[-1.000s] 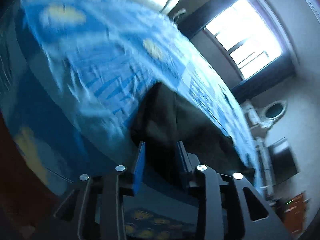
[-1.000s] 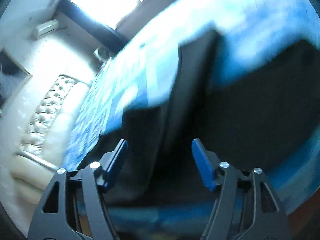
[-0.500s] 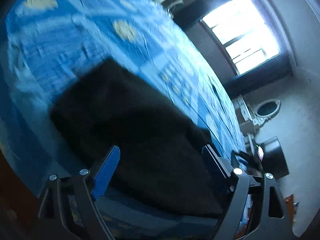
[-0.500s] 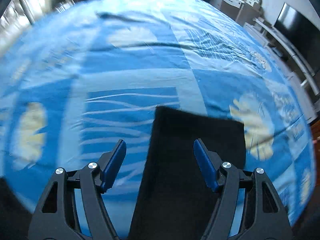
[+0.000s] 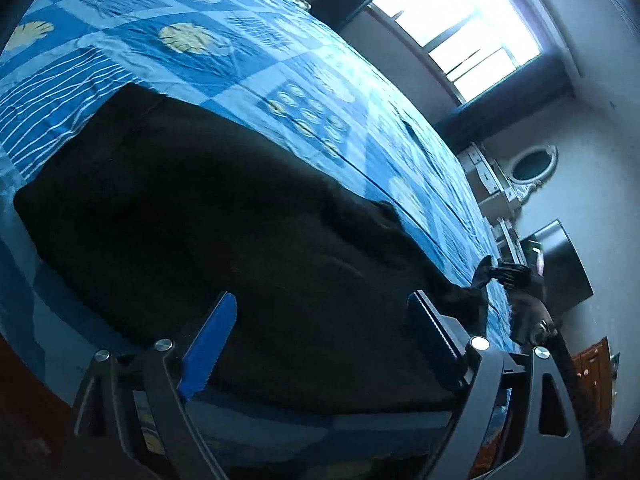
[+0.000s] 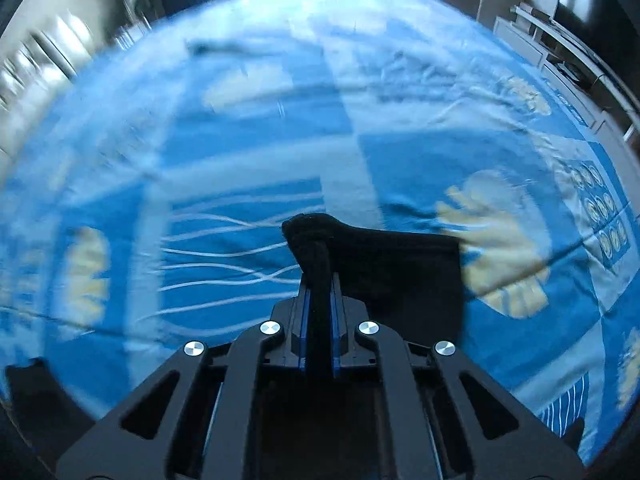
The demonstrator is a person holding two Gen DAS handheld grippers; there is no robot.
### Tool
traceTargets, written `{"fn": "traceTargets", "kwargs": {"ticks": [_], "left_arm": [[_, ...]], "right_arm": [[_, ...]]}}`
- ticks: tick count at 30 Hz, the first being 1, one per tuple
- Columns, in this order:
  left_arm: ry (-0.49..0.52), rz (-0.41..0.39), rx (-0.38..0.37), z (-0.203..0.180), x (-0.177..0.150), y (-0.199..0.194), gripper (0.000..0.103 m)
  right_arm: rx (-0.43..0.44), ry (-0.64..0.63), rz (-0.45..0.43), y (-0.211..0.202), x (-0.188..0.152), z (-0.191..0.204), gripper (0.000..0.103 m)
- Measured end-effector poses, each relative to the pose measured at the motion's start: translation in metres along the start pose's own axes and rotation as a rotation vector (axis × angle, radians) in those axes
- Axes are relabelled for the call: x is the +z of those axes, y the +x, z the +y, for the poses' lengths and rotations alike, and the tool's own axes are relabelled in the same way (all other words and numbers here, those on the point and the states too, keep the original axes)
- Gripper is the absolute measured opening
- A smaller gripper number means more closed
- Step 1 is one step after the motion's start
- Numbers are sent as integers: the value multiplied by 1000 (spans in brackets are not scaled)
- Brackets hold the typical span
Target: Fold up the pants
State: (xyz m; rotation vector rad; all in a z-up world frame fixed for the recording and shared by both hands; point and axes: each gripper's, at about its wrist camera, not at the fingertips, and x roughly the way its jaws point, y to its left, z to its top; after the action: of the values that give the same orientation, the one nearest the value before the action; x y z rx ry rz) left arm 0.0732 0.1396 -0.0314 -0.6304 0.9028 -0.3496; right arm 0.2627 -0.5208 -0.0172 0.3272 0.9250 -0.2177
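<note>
1. Pinching only a small bunch of the black pants (image 6: 384, 264), the right gripper (image 6: 320, 300) risked losing the fabric.
2. Left gripper (image 5: 320, 340) hung with fingers spread and opening, empty, so that side could sag.
3. Pants lay on the blue bedspread (image 5: 200, 64); a dark strap (image 6: 224, 46) lay far off.

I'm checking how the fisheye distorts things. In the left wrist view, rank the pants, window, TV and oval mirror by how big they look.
1. Pants, far the largest, though nearest the camera.
2. Window.
3. TV.
4. Mirror, smallest.
</note>
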Motion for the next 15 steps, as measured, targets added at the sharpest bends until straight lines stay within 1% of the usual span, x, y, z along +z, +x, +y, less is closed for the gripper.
{"fn": "traceTargets", "kwargs": {"ticks": [1, 3, 4, 6, 8, 11, 15], "left_arm": [[9, 16, -10, -9, -3, 2, 86], [35, 49, -23, -27, -8, 8, 86], [51, 67, -36, -37, -12, 12, 86], [76, 104, -63, -54, -21, 16, 86], [104, 147, -92, -77, -32, 26, 86], [136, 190, -122, -105, -47, 41, 86], [174, 232, -172, -147, -75, 64, 86]], "right_arm": [[41, 21, -33, -19, -5, -11, 7], [94, 65, -103, -58, -21, -38, 8], [125, 88, -138, -81, -34, -56, 8], [142, 131, -185, -114, -59, -90, 7], [158, 172, -213, -137, -83, -120, 8], [155, 241, -231, -159, -121, -166, 8], [187, 345, -193, -160, -164, -210, 8]]}}
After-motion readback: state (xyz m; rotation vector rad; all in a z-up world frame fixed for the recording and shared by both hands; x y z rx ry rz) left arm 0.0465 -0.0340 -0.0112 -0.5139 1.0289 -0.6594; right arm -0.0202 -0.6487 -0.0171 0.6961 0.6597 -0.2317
